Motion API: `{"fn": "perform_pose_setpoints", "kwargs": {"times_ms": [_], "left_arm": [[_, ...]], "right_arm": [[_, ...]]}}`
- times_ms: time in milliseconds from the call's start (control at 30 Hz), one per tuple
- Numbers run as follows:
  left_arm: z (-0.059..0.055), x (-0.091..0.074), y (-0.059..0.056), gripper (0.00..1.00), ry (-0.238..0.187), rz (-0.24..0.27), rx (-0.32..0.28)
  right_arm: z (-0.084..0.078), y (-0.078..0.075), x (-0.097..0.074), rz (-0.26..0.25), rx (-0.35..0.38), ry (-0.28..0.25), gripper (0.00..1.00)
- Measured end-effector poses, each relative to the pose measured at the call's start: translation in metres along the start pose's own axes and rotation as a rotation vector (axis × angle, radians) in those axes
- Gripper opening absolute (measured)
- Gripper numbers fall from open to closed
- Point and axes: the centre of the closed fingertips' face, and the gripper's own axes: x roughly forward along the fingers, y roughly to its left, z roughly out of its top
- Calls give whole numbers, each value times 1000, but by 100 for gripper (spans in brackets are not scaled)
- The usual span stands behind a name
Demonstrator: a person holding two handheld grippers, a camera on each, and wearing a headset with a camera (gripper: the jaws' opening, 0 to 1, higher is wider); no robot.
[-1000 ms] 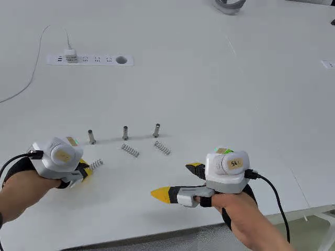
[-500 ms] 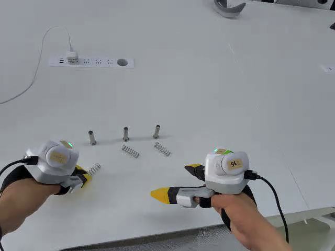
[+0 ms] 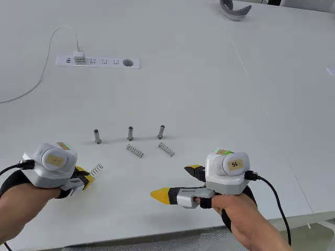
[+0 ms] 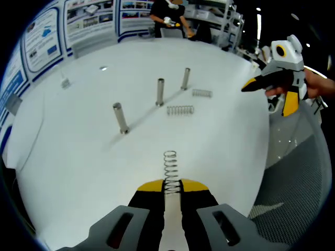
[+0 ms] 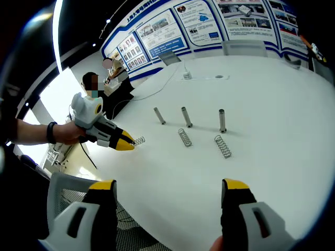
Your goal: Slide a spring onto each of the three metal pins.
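- Three upright silver metal pins (image 3: 130,133) stand bare; none threaded.
- Left claw (image 4: 171,184) clenched on one small coiled steel spring (image 4: 169,164).
- Right claw (image 5: 167,184) released; two loose springs (image 3: 135,151) lie on the white tabletop (image 3: 209,94).

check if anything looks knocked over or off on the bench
Nothing stands out. The three pins stand upright in a row, two springs lie flat near them, and the third spring is clamped in the left gripper. The right gripper is open, empty.
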Motion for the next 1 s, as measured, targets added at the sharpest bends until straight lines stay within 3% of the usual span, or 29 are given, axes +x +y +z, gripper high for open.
{"fn": "perform_pose_setpoints", "kwargs": {"times_ms": [300, 567, 1000], "left_arm": [[3, -10, -3, 10, -17, 5, 2], [13, -15, -5, 10, -37, 4, 17], [27, -17, -20, 10, -62, -25, 72]], "right_arm": [[0, 3, 2, 17, 7, -2, 82], [2, 6, 4, 31, 8, -4, 82], [8, 12, 6, 64, 5, -16, 76]]}}
